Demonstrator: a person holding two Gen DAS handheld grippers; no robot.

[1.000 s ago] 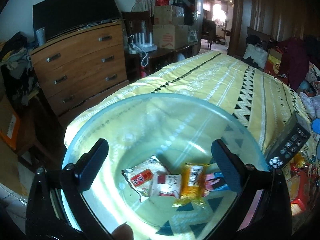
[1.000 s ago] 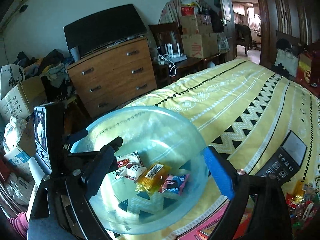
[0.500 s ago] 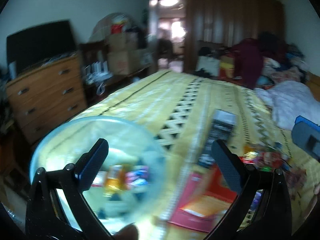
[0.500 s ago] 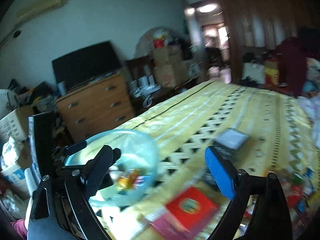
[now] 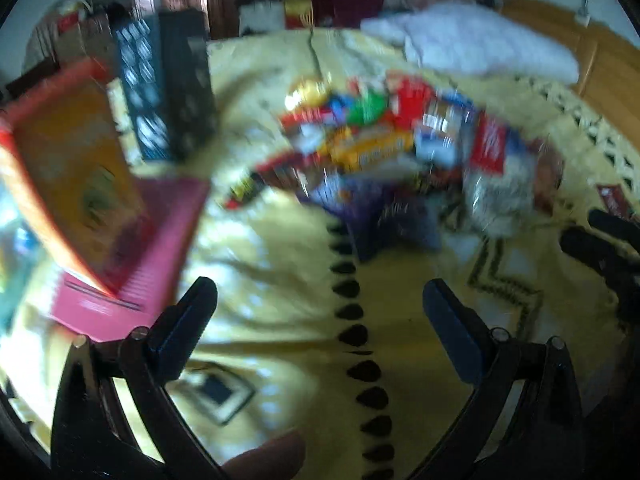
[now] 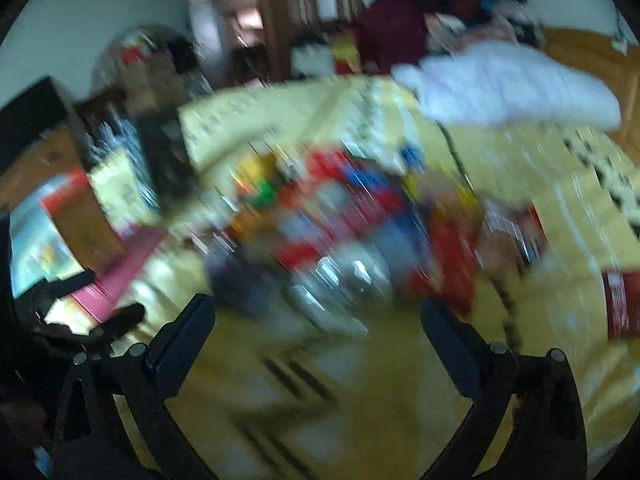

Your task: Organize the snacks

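Step in hand, judged: heading for next pick. Snack pile (image 5: pixel 392 148) lying on yellow bedspread (image 5: pixel 280 280), 12 o'clock of both claws. Left gripper (image 5: pixel 320 316) gaping, empty. Right gripper (image 6: pixel 318 330) opening, nothing between jaws. Next: choosing one packet at pile edge.

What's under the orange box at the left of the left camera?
A pink booklet lies under the orange box, on the yellow bedspread. The box covers the booklet's left part; blur hides any print.
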